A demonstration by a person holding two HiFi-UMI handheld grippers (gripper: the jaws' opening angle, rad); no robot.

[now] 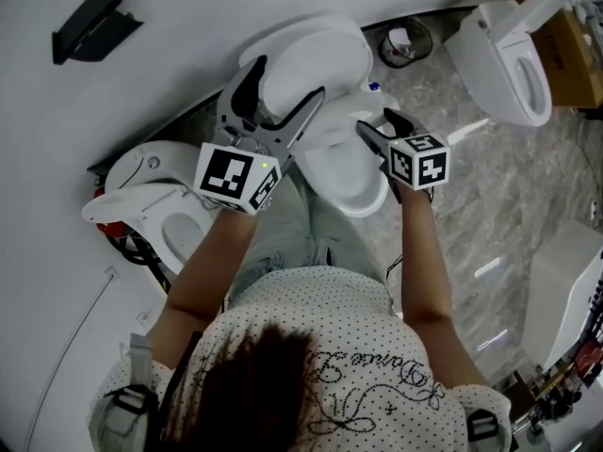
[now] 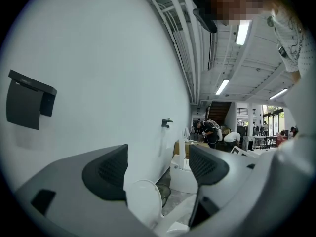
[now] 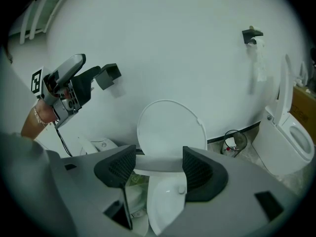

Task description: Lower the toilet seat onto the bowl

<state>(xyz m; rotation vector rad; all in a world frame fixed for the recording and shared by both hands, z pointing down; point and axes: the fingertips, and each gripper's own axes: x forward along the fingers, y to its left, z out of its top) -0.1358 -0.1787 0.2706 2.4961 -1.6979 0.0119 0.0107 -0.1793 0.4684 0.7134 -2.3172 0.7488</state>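
A person stands over a white toilet with a two-jaw gripper in each hand. The right gripper angles down at the fixture, its jaws wide apart. The toilet seat shows as a white band lying crosswise in the gap between them, and neither pad presses on it. The lid stands upright against the white wall just behind, at 12 o'clock from the seat. The bowl opens below at 6 o'clock. Whether the seat rests fully on the bowl cannot be told.

The left gripper is held level at 9 o'clock from the right one, up beside the raised lid. Its jaws are also wide and grip nothing.

Seen from the head camera, a second toilet sits at 2 o'clock and a third at 8 o'clock. A round bin stands on the marble floor at 1 o'clock, near the wall. A black holder is fixed to the wall at 10 o'clock.
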